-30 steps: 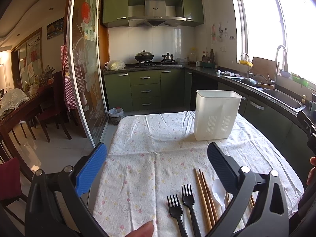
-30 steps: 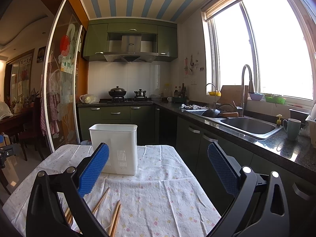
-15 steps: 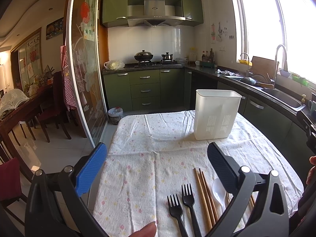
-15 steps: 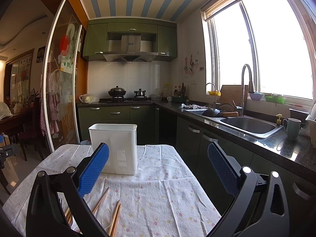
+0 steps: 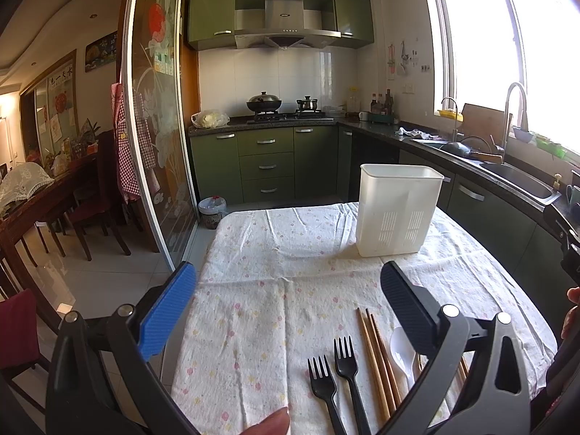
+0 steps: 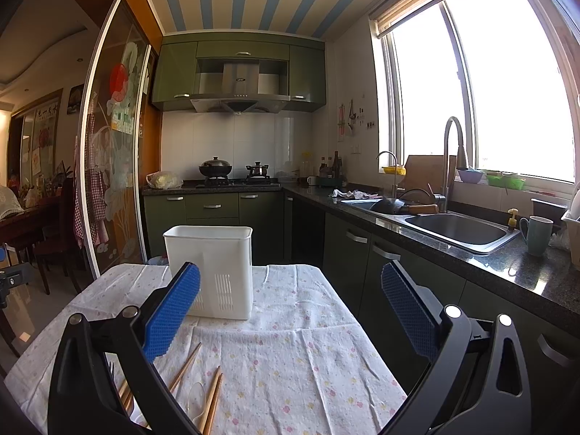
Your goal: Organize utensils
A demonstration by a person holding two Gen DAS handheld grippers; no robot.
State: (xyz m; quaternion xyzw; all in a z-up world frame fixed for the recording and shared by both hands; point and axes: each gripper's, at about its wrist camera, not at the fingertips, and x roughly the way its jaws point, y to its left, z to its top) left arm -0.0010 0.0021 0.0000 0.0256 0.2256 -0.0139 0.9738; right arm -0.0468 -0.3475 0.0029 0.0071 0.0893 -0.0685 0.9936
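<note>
Table (image 5: 253, 311) under a floral cloth fills the near ground; kitchen behind, green cabinets far, sink counter along the right under a bright window, glass sliding door to the left.

White slotted holder (image 5: 397, 210) stands upright toward the far side of the table, right of centre, nothing visible inside it.

Utensils lie flat at the near edge, none sorted yet. Left wrist view: two black forks (image 5: 337, 380), then wooden chopsticks (image 5: 375, 355), then a white spoon (image 5: 402, 351) partly behind the gripper's right finger. All long axes run near-to-far, fork tines and chopstick tips pointing away, toward the holder.

Left gripper (image 5: 286, 311): jaws wide apart, nothing between them, hovering above the cloth. The forks sit just below and right of its centre, so it looks the nearer tool for them.

Right gripper (image 6: 290, 311): jaws also spread, nothing held. More chopsticks (image 6: 212, 398) and a clear spoon (image 6: 194, 404) lie at its lower left, angled slightly.

Judgement: the first pick is pending. A grasp across a handle, then a lift forward to the holder, seems the shortest route.
</note>
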